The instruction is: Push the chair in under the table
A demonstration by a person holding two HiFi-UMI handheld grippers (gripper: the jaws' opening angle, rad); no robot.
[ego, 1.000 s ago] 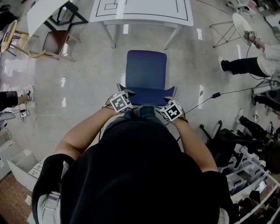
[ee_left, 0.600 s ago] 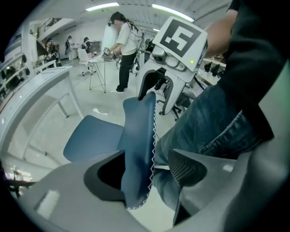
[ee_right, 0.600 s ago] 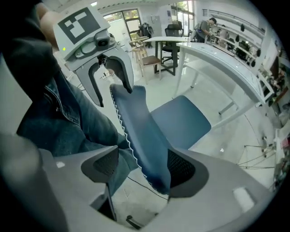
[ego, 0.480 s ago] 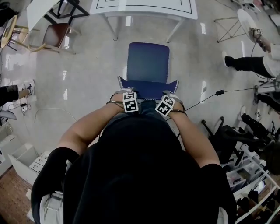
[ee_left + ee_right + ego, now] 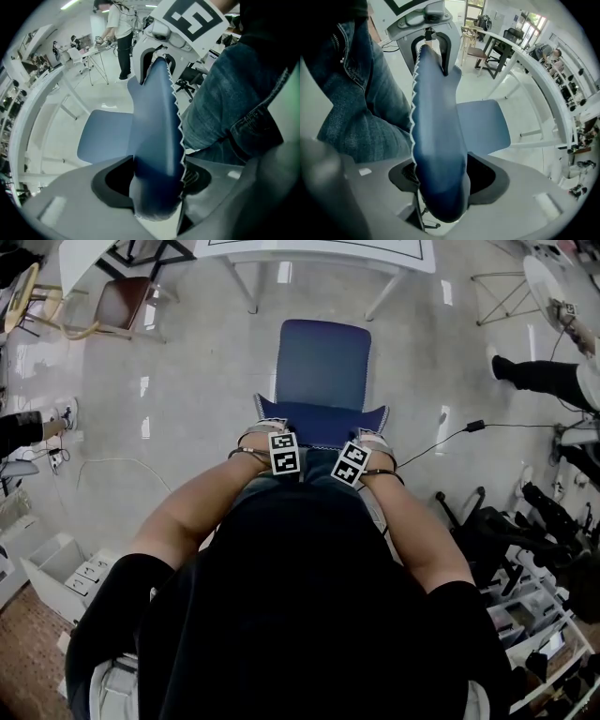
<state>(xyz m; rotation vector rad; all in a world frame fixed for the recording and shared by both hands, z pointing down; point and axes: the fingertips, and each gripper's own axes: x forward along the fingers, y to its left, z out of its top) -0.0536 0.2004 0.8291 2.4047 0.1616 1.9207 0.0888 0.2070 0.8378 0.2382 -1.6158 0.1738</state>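
— While both your hands are down there, what do the fingers have?

— On my left gripper (image 5: 154, 178) the jaws have just been closing from their widest. The top edge of the blue backrest (image 5: 154, 117) stands between them. They are a good way apart because the padding is thick, and as far as I can see the dark pads lie against it on both sides. My right gripper (image 5: 446, 178) is much the same. Its jaws have just been closing too, they are a little narrower than the left, and they are clamped on that same top edge further along to my right.

— Which way do they point?

— Steeply down. The two marker cubes sit side by side just in front of my body, and my jeans (image 5: 229, 98) are right behind the backrest.

— And the chair itself?

— The chair (image 5: 323, 362) stands upright on the glossy floor (image 5: 187, 381) straight ahead of me, its seat turned towards the white table (image 5: 234, 251). The seat's front edge is near the table's legs but not under the top, and a strip of floor shows between them.

— Anything else around?

— A brown chair (image 5: 120, 301) off to the left, and a black cable (image 5: 475, 426) trailing across the floor on the right.
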